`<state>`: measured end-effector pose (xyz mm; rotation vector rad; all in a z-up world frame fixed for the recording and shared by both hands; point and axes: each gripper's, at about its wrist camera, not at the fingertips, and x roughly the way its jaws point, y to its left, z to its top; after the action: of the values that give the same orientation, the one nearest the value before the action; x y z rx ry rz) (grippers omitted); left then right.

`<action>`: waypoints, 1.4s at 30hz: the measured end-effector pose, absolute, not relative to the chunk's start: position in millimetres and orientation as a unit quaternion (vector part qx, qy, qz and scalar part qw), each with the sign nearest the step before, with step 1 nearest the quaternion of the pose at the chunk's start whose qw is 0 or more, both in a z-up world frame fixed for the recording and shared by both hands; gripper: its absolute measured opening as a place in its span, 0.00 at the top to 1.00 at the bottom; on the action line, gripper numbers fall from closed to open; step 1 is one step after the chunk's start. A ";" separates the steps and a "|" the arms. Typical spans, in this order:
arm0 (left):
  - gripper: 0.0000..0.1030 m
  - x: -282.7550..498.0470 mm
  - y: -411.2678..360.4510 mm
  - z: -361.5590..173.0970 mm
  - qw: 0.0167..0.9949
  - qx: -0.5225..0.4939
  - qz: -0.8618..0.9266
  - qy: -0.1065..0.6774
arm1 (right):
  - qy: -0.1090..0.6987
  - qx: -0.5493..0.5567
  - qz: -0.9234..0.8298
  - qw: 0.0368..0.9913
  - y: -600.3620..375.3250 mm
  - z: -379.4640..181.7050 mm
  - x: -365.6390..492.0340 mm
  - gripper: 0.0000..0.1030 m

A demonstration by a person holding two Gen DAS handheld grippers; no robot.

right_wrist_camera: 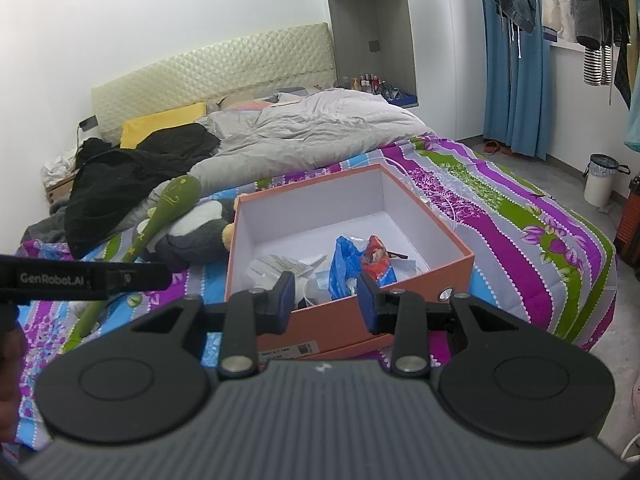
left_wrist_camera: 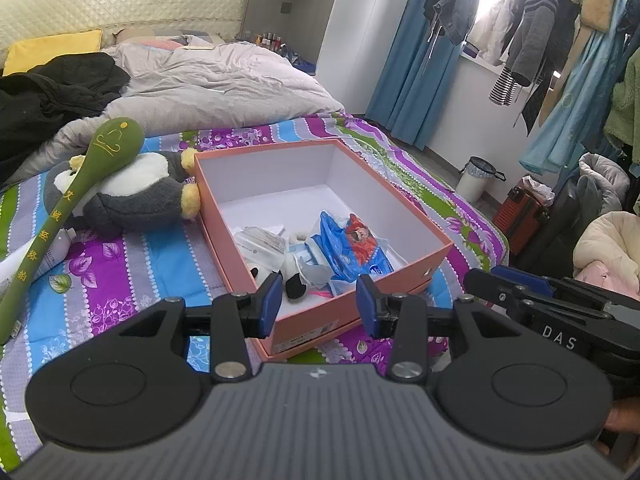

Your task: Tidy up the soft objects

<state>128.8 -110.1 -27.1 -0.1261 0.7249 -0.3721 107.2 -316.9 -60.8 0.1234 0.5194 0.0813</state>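
On the bed [left_wrist_camera: 120, 280], both grippers, left [left_wrist_camera: 318, 300] and right [right_wrist_camera: 326, 300], hover part-open and empty before the box [left_wrist_camera: 400, 224]; lift the spoon [left_wrist_camera: 72, 200] off first, then grip the penguin [left_wrist_camera: 136, 196] mid-body.

An orange box [left_wrist_camera: 416, 268], white inside, sits on a purple, blue and green striped floral bedspread [left_wrist_camera: 120, 268] beside a grey-and-white plush penguin [left_wrist_camera: 136, 192].

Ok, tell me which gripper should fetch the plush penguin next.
Probably the left gripper: the plush penguin lies left of the orange box, on its side. Its jaws hold nothing.
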 end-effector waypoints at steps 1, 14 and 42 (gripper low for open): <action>0.55 128.9 -110.0 -27.2 0.916 -0.061 -0.181 0.353 | 0.256 0.060 0.040 0.964 -316.7 -60.8 107.3 0.64; 0.27 130.0 -107.0 -25.6 0.921 -0.060 -0.164 0.348 | 0.248 0.057 0.023 0.967 -319.3 -58.8 106.5 0.24; 0.00 129.3 -101.0 -15.4 0.927 -0.055 -0.131 0.348 | 0.257 0.055 0.013 0.965 -320.9 -62.2 109.9 0.13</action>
<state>129.3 -101.0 -15.4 -0.1125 0.7135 -0.2680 109.9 -320.9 -62.2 0.1113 0.5200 0.0262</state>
